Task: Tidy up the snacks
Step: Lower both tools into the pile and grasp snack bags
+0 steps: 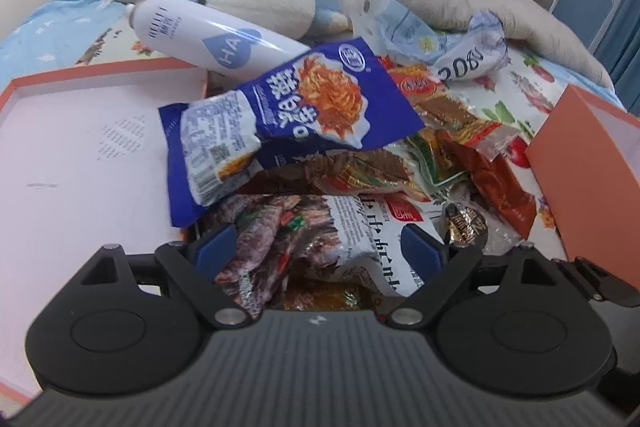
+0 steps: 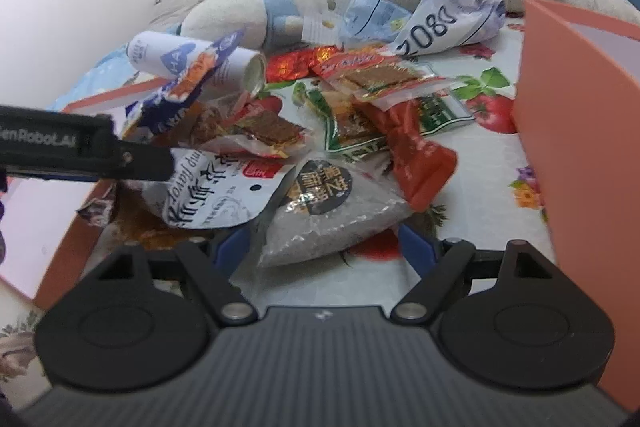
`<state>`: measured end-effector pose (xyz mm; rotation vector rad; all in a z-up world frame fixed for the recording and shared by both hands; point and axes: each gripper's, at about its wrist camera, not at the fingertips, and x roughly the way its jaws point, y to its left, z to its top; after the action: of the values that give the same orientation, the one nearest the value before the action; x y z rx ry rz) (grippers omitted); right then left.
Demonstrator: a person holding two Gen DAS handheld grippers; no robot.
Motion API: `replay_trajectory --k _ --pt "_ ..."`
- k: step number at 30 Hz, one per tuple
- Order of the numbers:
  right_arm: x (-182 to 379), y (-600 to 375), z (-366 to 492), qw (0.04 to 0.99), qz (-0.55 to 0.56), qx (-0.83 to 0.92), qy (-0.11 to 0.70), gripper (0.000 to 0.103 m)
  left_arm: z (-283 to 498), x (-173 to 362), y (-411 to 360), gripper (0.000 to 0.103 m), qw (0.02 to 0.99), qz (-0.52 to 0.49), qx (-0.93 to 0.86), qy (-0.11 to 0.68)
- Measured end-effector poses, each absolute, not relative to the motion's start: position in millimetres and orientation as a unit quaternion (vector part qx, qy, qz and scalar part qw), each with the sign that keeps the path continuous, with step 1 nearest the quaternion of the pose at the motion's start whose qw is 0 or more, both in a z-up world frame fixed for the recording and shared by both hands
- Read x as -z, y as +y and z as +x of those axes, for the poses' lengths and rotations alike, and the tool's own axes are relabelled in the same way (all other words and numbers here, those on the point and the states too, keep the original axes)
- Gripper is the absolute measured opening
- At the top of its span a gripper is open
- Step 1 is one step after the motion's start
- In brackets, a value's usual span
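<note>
Nearest the left wrist camera, the left gripper (image 1: pixel 318 251) stands with its blue pads wide apart, a crinkly white snack bag printed with dark meat strips (image 1: pixel 320 239) lying between them; whether the pads touch it cannot be told. Left of that bag lies a flat pale box lid with an orange rim (image 1: pixel 80 147). Beyond the bag, a blue plastic packet showing orange noodles (image 1: pixel 288 115) rests on the heap, with a white cylindrical spray can (image 1: pixel 208 39) behind it. Right of the bag are red and green wrappers (image 1: pixel 472 155), then an upright orange cardboard box wall (image 1: pixel 580 171).

Seen from the right wrist camera, the right gripper (image 2: pixel 324 247) is also spread open over a clear pouch of grey grains with a black round label (image 2: pixel 320 219), its pads not pressing it. Left of the pouch, the left gripper's black finger crosses over the white bag. Right of the pouch sits a red sachet (image 2: pixel 420 163) on the floral bedsheet (image 2: pixel 480 211).
</note>
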<state>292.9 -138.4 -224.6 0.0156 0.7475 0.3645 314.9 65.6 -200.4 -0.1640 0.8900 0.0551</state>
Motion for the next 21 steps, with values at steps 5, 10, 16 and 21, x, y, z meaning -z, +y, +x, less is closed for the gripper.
replay_trajectory --k 5,10,16,21 --pt "229 -133 295 0.915 -0.004 -0.184 0.360 0.078 326 216 64 0.084 0.890 -0.070 -0.041 0.448" --pt "228 -134 295 0.914 0.002 -0.187 0.359 0.059 327 218 58 0.077 0.889 -0.051 -0.042 0.454" --pt "222 -140 282 0.912 -0.002 -0.192 0.363 0.045 316 211 48 0.065 0.890 -0.035 -0.042 0.453" --pt "215 -153 263 0.911 0.001 -0.188 0.366 0.042 298 204 39 0.060 0.891 -0.033 -0.032 0.451"
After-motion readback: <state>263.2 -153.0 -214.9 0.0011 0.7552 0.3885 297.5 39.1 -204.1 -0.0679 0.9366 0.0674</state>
